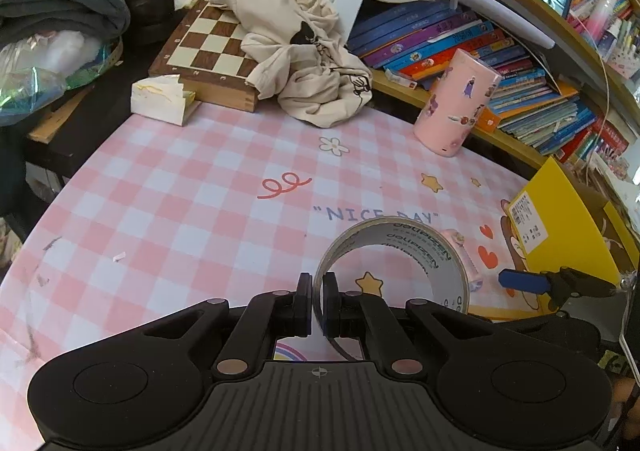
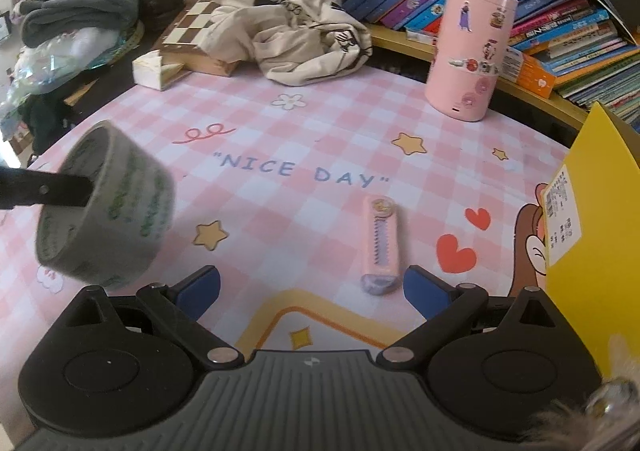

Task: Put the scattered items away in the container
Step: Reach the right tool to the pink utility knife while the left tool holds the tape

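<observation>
Left gripper (image 1: pixel 317 301) pinches the tape roll (image 1: pixel 394 247) wall, mid-carry; right gripper (image 2: pixel 312 287), spread, nears the pink cutter (image 2: pixel 382 247) at lower centre, likely next to grasp.

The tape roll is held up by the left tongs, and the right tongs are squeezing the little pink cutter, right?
Not quite. The right tongs are open and hold nothing; the pink cutter lies on the mat, as the right wrist view shows. The left tongs do hold the tape roll.
</observation>
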`<state>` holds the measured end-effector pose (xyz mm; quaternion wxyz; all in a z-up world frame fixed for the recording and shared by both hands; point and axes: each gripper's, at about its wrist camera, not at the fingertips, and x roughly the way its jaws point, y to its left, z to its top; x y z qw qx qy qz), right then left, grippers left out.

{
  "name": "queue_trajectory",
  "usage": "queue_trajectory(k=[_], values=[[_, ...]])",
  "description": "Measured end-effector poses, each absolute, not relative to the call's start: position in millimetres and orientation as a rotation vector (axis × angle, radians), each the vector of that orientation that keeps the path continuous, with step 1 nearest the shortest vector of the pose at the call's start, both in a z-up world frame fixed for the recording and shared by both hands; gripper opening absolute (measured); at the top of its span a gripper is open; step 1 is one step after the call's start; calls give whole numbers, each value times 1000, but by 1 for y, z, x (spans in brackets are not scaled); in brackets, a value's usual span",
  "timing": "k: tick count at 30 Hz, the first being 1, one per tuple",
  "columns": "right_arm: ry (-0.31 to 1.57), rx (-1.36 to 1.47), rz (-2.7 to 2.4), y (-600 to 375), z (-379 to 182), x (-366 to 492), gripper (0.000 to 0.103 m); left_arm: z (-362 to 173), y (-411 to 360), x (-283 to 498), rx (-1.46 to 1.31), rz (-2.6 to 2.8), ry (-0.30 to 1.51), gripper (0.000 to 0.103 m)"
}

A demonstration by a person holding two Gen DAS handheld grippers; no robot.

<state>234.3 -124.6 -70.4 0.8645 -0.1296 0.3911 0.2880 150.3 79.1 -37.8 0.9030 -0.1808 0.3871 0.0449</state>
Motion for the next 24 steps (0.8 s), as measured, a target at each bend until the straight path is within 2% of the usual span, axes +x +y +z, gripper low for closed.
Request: queue_trajectory(k=[13,24], values=[[818,-258,547,-128,-79,260,86,-42,79,153,-384,96,820,4],[835,-241,526,-125,-88,280,56,-42,79,156,-383,103,826,4]])
